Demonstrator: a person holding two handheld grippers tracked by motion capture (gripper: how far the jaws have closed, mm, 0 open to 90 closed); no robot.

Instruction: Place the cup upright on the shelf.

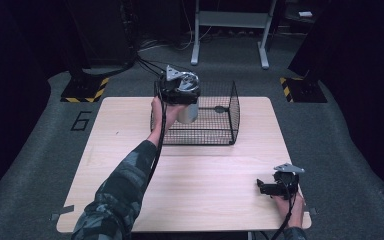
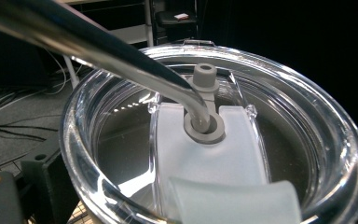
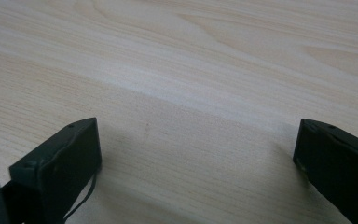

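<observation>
Near edge of the pale wooden surface [image 1: 190, 190]: right hand [image 1: 291, 207] rested at the right corner, holding the right gripper [image 1: 263, 187] low and flat, pointed left. Jaws stood wide apart over bare wood in the right gripper view, nothing between them.

Farther in: left forearm in a camouflage sleeve [image 1: 117, 192] stretched up the surface toward the back edge, left hand [image 1: 161, 111] raised, cable trailing along the arm.

At the back: black wire basket [image 1: 222, 125], open on top, stood on the surface. Left gripper [image 1: 180, 90] held up at the basket's left end, with a steel cup [image 1: 188, 111] right against it, above the basket's left part. Cannot tell whether those jaws were clamped or apart.

In the left gripper view, very close: clear lid [image 2: 307, 140] on the cup, metal straw [image 2: 98, 42] bent down through a grey grommet [image 2: 204, 128].

Beyond the surface: grey carpet, white table legs [image 1: 230, 35].
</observation>
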